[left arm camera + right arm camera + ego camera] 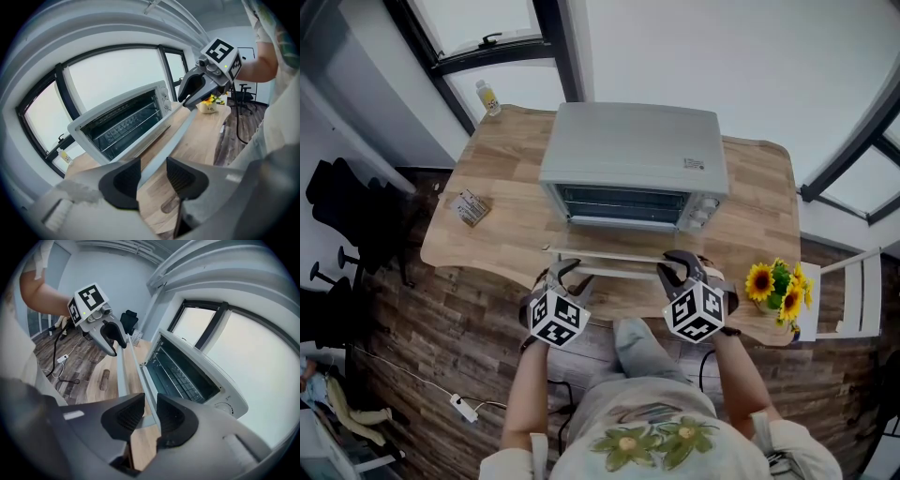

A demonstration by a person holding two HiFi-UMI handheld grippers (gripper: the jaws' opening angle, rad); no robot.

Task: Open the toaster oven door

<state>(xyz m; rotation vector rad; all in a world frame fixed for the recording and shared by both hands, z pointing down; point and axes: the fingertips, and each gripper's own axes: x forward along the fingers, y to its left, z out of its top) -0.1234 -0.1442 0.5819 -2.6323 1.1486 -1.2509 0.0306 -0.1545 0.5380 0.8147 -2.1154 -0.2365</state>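
Your L gripper (565,269): jaws apart, door handle (619,271) running between the pads, not clamped. Toaster oven (633,150) sits mid-table (506,220), its door (609,255) dropped open toward you, wire rack (623,202) inside the cavity. Your R gripper (680,267): jaws narrow, pinched on the same handle's R end. Far R, at table edge, a pot (209,108) w/ sunflowers (780,284).

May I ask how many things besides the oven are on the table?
3: bottle at the far left corner, packet on the left, sunflower pot near right; the oven may hide more.
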